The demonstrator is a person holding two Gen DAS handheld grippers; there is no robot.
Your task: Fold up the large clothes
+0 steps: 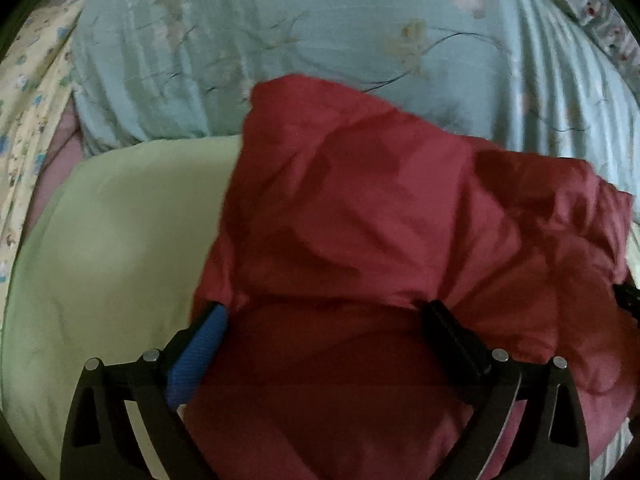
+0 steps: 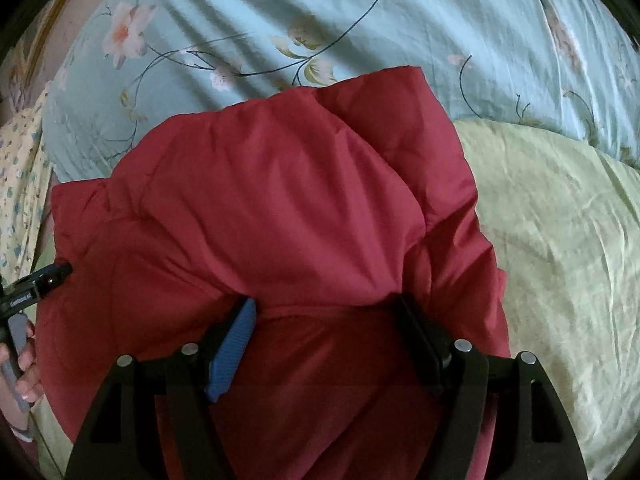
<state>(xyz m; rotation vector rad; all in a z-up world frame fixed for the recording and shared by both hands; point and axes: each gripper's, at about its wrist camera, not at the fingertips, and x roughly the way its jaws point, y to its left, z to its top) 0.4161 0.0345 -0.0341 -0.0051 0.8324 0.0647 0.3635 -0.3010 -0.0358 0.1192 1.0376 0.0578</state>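
A bed (image 2: 560, 220) is filling both views, and on it a teal floral quilt (image 2: 360, 20) is lying bunched at the far side, with a pale green sheet (image 1: 120, 220) spreading nearer the camera. On that sheet, partly overlapping the quilt's edge, a padded red jacket (image 2: 280, 200) is sitting as a thick, rumpled bundle, apparently already folded over itself at least once.

The bundle is running longer across the bed than away from it. In the right wrist view a squared corner is pointing toward the quilt, while its long side is stretching off to the left.

The left tool (image 1: 328, 312) is standing wide apart, its fingers straddling a raised fold of the jacket; the pads do not appear to be pinching it. The right tool (image 2: 324, 308) is standing partly apart with red fabric bulging between its fingers, and I cannot tell whether it is clamping that fabric or merely resting around it.

To do this step well, both tools should probably be taking the near edge at matching points, gathering every puffy layer, then carrying it evenly across the long axis so the filling is not sliding or twisting.

At the left edge of the right wrist view, a hand (image 2: 24, 364) is gripping the other tool's handle.
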